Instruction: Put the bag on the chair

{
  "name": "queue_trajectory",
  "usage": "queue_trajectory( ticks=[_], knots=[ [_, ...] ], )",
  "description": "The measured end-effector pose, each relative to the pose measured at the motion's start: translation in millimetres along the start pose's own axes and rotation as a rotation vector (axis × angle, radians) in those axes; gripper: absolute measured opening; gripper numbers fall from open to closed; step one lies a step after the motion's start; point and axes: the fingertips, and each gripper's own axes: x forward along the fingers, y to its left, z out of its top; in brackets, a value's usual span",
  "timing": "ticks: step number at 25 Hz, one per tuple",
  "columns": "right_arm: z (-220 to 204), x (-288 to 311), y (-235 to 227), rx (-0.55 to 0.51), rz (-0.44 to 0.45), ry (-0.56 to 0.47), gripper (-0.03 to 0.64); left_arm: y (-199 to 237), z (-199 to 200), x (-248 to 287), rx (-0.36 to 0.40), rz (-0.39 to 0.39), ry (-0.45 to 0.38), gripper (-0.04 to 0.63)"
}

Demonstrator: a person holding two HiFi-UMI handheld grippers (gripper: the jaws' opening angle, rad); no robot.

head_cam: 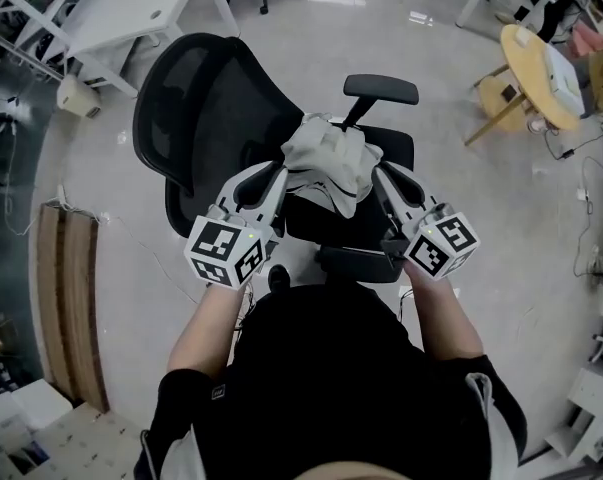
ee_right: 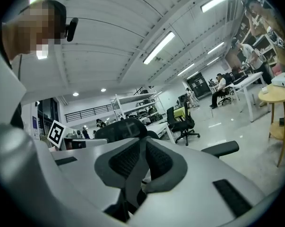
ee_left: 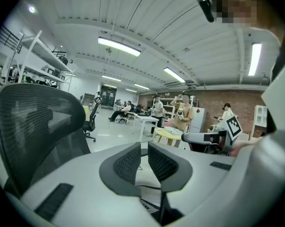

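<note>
I'm working over a pale, glossy workshop floor (head_cam: 461, 228), with desks and shelving ringing the open space. Closest in, my two forearms are reaching forward. The left gripper (head_cam: 279, 173) and the right gripper (head_cam: 381, 178) are coming in from either side, jaws angled toward each other.

The bag (head_cam: 329, 163), a crumpled pale-grey cloth thing, is hanging between them, clear of any surface. In the left gripper view, the left gripper (ee_left: 143, 150) is closed to a narrow slit with pale bag (ee_left: 143, 174) material pinched in it. In the right gripper view, the right gripper (ee_right: 141, 148) is clamping a grey strap (ee_right: 135, 174) that runs straight down between its pads. So I'm reading both as gripping the bag, one side each.

What matters for setting it down is this: the bag's long axis is running across, from one gripper to the other, and the black seat (head_cam: 326, 230) of the chair (head_cam: 196, 108) is lying directly beneath it. Neither hand is sitting noticeably nearer the seat, so I'm judging this a matched descent, both sides together, between the near armrest (head_cam: 356, 260) and the far armrest (head_cam: 381, 89).

Beyond the bag, the mesh backrest (head_cam: 186, 118) is leaning away to the left. Further off, a white desk (head_cam: 131, 13) and a round yellow table (head_cam: 536, 78) are standing well apart from the chair.
</note>
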Motion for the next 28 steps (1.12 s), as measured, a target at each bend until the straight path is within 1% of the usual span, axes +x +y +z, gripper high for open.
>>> queue_trajectory(
  ticks=[3, 5, 9, 12, 15, 17, 21, 25, 28],
  knots=[
    [-6.2, 11.5, 37.1, 0.004, -0.005, -0.011, 0.055, 8.9, 5.6, -34.3, 0.028, -0.015, -0.023, 0.051],
    [-11.1, 20.8, 67.0, -0.024, 0.007, -0.008, 0.054, 18.4, 6.6, -56.2, 0.043, -0.024, -0.034, 0.048],
    [-21.0, 35.6, 122.8, -0.093, 0.031, -0.011, 0.052, 39.2, 4.3, -93.8, 0.049, -0.037, -0.037, 0.043],
    [-28.9, 36.9, 151.9, -0.114, -0.009, -0.013, 0.051, 49.6, 2.1, -117.3, 0.034, -0.060, -0.045, 0.038],
    [-39.5, 33.4, 175.5, -0.150, -0.048, -0.022, 0.049, 54.3, 2.0, -134.7, 0.020, -0.100, -0.085, 0.034],
    [-45.2, 27.5, 187.9, -0.167, -0.068, -0.022, 0.048, 53.5, 1.2, -139.8, 0.023, -0.123, -0.098, 0.031],
    [-44.5, 0.9, 201.5, -0.202, -0.097, -0.023, 0.041, 38.9, -2.7, -143.3, 0.027, -0.158, -0.085, 0.031],
    [-31.8, -35.7, 203.5, -0.281, -0.116, -0.032, 0.037, 20.3, 0.4, -142.9, 0.083, -0.125, -0.077, 0.031],
    [-24.6, -65.0, 192.4, -0.291, -0.144, -0.044, 0.035, -0.7, 5.7, -139.1, 0.125, -0.111, -0.083, 0.031]
  ],
)
